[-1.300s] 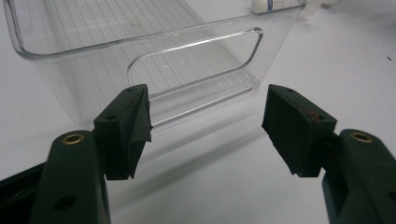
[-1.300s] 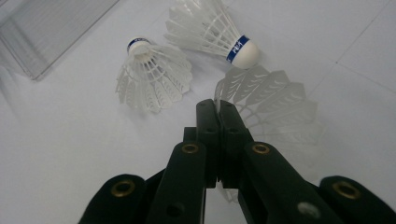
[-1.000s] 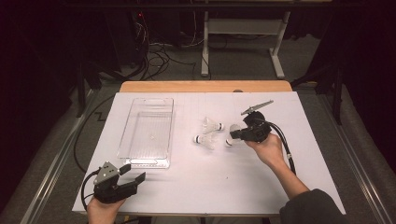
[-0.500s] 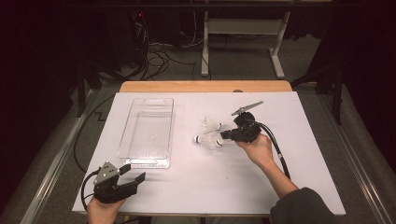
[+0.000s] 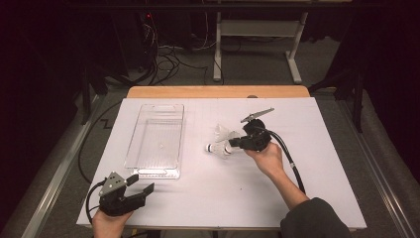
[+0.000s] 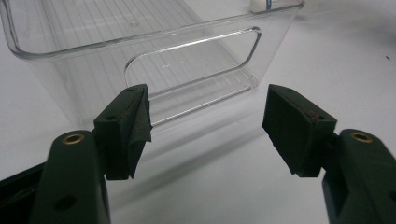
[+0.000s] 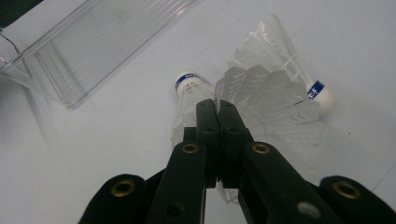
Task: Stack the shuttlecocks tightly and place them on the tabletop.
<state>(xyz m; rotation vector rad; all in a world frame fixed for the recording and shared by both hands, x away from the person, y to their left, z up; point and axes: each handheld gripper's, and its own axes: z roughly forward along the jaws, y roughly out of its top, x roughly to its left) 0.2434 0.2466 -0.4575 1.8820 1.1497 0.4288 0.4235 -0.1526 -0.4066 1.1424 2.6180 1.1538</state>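
- Shuttlecocks: two white ones lie side by side on the white tabletop (image 5: 322,148), to the right of the clear bin (image 5: 156,141), the first shuttlecock (image 7: 189,100) with its cork toward the bin, the second shuttlecock (image 7: 280,93) pointing the other way.
- Right claw (image 7: 218,108) has its jaws pressed together on the feather skirt of the first shuttlecock, as far as the right gripper view tells; this looks like the pick-up step.
- Next move, I judge, calls for lifting without crushing the feathers, then carrying it over the bin's rim.
- Left claw (image 6: 205,121) rests low with jaws apart, facing the bin's handle end, holding nothing.
- Bin stands empty.
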